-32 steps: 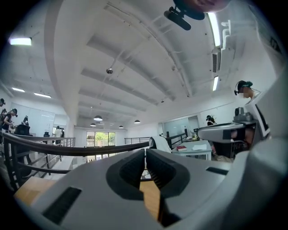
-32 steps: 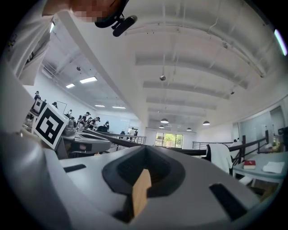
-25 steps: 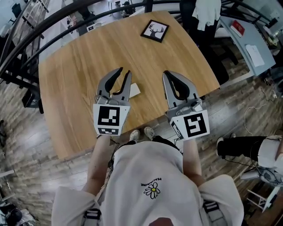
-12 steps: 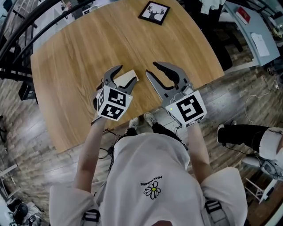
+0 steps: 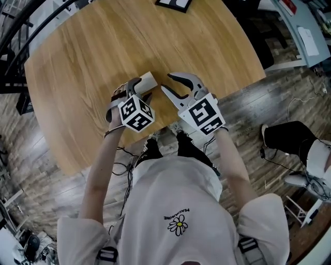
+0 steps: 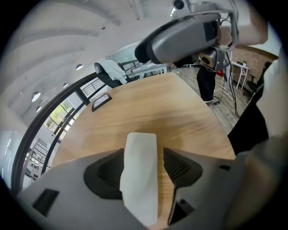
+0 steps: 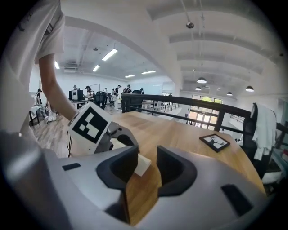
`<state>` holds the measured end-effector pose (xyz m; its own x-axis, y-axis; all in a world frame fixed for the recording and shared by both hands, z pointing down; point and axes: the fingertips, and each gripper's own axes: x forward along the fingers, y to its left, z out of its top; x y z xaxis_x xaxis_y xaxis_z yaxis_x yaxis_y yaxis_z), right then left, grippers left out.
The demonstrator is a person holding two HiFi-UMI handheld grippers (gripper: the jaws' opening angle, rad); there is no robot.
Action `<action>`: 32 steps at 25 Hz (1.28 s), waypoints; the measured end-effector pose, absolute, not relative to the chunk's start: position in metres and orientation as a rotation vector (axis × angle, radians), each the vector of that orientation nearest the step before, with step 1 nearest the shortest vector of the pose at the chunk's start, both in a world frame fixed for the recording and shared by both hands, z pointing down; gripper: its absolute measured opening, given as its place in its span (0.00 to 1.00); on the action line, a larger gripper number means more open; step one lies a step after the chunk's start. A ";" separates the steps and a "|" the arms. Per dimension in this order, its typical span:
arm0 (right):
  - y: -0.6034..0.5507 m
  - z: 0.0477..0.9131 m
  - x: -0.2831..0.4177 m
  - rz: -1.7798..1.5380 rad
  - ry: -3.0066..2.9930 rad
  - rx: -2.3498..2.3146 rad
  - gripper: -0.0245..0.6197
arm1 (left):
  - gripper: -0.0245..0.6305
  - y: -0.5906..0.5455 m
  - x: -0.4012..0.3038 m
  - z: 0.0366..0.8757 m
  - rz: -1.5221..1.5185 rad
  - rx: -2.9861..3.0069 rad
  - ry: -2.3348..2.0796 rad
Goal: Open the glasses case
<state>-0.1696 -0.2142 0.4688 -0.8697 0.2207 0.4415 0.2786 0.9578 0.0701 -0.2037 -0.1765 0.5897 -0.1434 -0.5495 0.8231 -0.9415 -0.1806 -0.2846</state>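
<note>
The white glasses case (image 5: 147, 79) lies closed on the wooden table (image 5: 77, 62) near its front edge. My left gripper (image 5: 135, 90) points steeply down over it with its jaws wide apart. In the left gripper view the case (image 6: 140, 175) runs lengthwise between the two jaws of the left gripper (image 6: 144, 152), close against one jaw, with bare wood showing beside the other. My right gripper (image 5: 166, 83) hovers just right of the case; its jaws are opening and hold nothing. In the right gripper view the right gripper (image 7: 147, 152) frames a corner of the case (image 7: 142, 165) just beyond its tips.
A black-framed deer picture (image 7: 215, 142) lies at the table's far side, cut off by the top edge in the head view (image 5: 173, 2). A dark railing (image 7: 180, 103) runs behind the table. The person's feet and wood-plank floor show below the table's front edge.
Both grippers have come down toward the table and their jaws have spread from nearly shut to wide. The left gripper has tipped downward and now straddles the case.
</note>
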 end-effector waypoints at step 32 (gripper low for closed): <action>-0.189 0.616 -0.188 -0.508 -2.256 -0.592 0.19 | 0.42 -0.174 -0.212 0.597 1.307 1.713 -1.636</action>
<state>-0.1880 -0.1891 0.6161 -0.6225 0.2592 0.7385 0.5507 0.8155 0.1780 -0.2123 -0.1735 0.5972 -0.1423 -0.5254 0.8389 -0.9341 -0.2092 -0.2894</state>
